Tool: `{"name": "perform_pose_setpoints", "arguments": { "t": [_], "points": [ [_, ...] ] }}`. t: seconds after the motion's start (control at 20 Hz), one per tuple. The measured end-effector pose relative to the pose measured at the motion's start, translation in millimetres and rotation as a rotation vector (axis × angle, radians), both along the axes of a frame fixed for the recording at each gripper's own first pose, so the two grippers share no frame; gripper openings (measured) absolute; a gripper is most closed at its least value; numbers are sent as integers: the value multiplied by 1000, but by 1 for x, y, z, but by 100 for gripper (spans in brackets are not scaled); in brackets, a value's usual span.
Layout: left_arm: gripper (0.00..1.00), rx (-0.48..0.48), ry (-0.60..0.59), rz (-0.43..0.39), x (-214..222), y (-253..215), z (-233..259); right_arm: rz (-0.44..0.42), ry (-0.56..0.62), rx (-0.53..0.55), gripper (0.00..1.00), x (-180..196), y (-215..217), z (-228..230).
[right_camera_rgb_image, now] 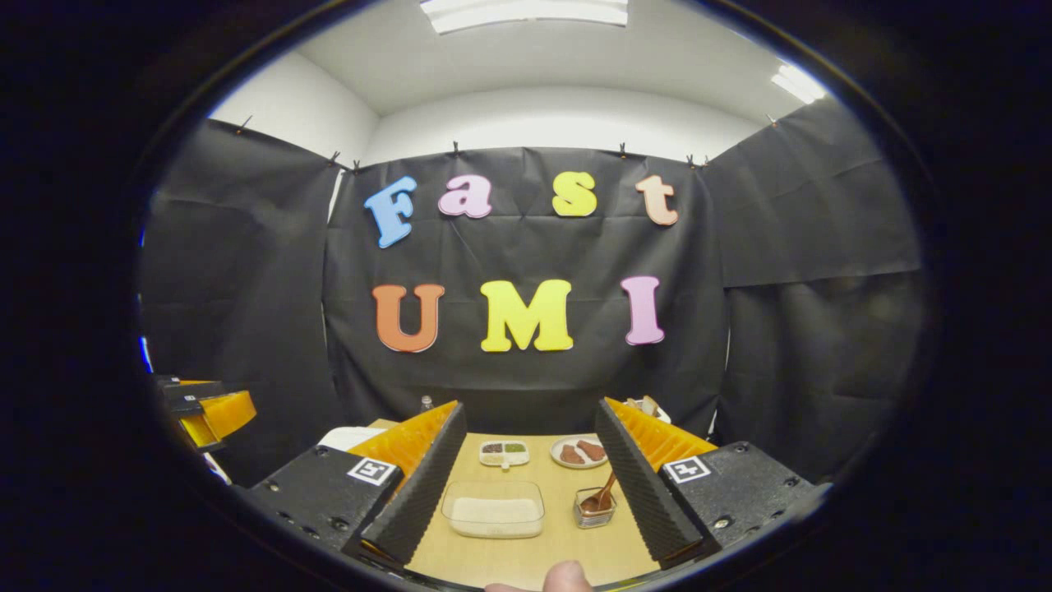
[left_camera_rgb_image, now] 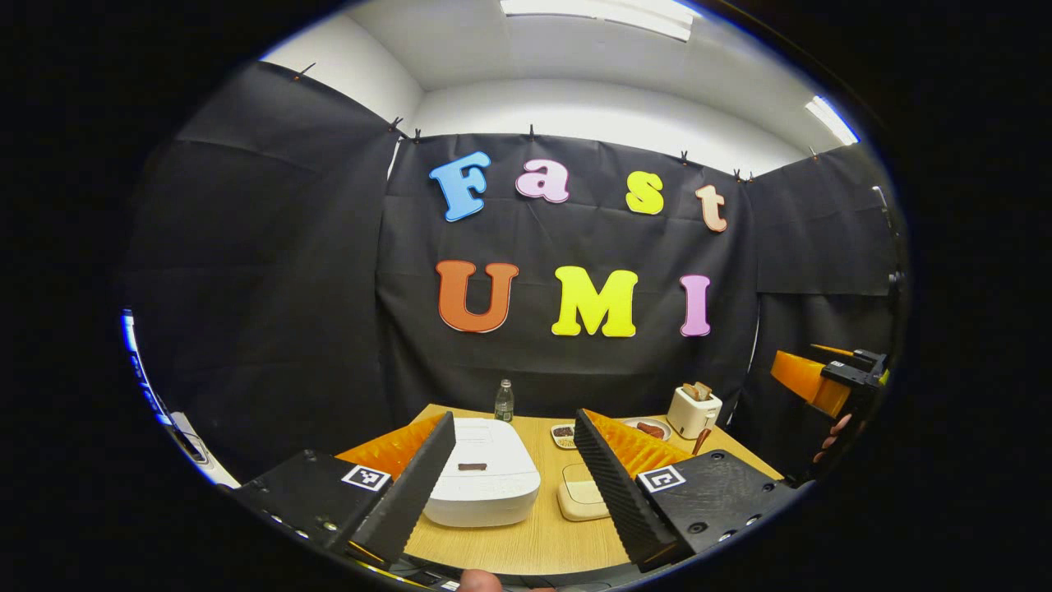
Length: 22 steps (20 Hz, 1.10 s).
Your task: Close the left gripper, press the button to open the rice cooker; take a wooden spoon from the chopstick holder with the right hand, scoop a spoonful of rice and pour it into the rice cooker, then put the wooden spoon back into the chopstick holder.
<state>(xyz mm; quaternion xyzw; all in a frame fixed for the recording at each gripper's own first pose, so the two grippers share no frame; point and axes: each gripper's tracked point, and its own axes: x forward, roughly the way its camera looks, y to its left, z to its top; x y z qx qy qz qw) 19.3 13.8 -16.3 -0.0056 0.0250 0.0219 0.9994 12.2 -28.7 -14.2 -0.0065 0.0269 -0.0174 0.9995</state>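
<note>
Now | rice cooker (left_camera_rgb_image: 485, 481) ×1, lid down | wooden spoon (right_camera_rgb_image: 605, 493) ×1 in chopstick holder (right_camera_rgb_image: 593, 508) | both jaws apart, empty

Rice cooker (left_camera_rgb_image: 485, 481) partly behind left claw finger (left_camera_rgb_image: 407, 493); spoon (right_camera_rgb_image: 606, 492) bowl hidden in holder (right_camera_rgb_image: 593, 507).

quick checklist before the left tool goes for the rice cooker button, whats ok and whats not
1. Left tool closed for pressing: not ok, its fingers stand wide apart.
2. Rice cooker lid shut, waiting for the press: ok.
3. Button on the lid located: cannot tell; a dark mark shows on the lid, too small to judge.
4. Path to the cooker: ok, it sits straight ahead between the fingers.
5. Right tool free for the wooden spoon: ok, open and holding nothing.
6. Spoon in the chopstick holder: ok.
</note>
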Motion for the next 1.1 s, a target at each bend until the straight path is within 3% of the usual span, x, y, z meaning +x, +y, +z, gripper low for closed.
{"name": "perform_pose_setpoints", "arguments": {
  "t": [0.1,0.3,0.45,0.5,0.55,0.7,0.75,1.1],
  "points": [
    [94,-14,-2,2,7,0,2,7,3,-5,100,9,-3,-1],
    [82,-34,37,36,19,2,-6,45,17,-9,100,38,-6,-5],
    [57,-48,81,64,26,3,-16,76,4,3,100,61,-11,-4],
    [54,-53,89,66,29,3,-17,87,-4,9,100,69,-12,-5],
    [43,-51,99,86,33,5,-17,99,-8,15,100,79,-12,-6],
    [26,-56,136,140,48,5,-27,140,16,29,100,105,-17,-17],
    [0,-56,150,152,56,8,-33,144,11,37,100,113,-25,-16],
    [0,-134,318,206,94,18,-84,141,52,50,100,159,-75,-46]
  ]
}}
